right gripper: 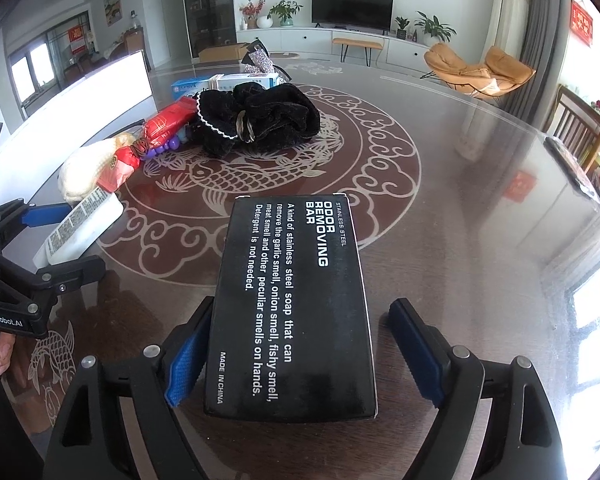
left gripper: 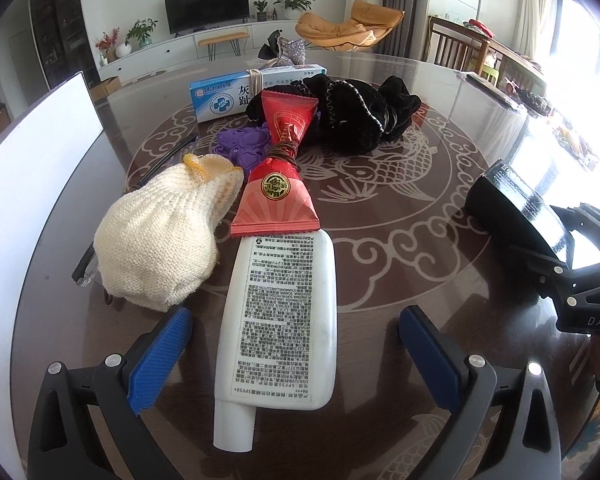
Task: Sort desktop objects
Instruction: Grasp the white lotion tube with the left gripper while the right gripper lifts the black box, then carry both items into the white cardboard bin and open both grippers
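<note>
Lengthwise, black box (right gripper: 292, 308) points away.

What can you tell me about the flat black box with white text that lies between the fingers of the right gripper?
The flat black cardboard box is rectangular with thin white edges. White print on its top reads "Stainless Steel Odor Removing Bar" and "Made in China". It lies flat and closed on the glossy brown patterned table. It sits between the blue pads of the right gripper, whose jaws stand open: the left pad is at or very near its side, the right pad clearly apart from it.
</note>
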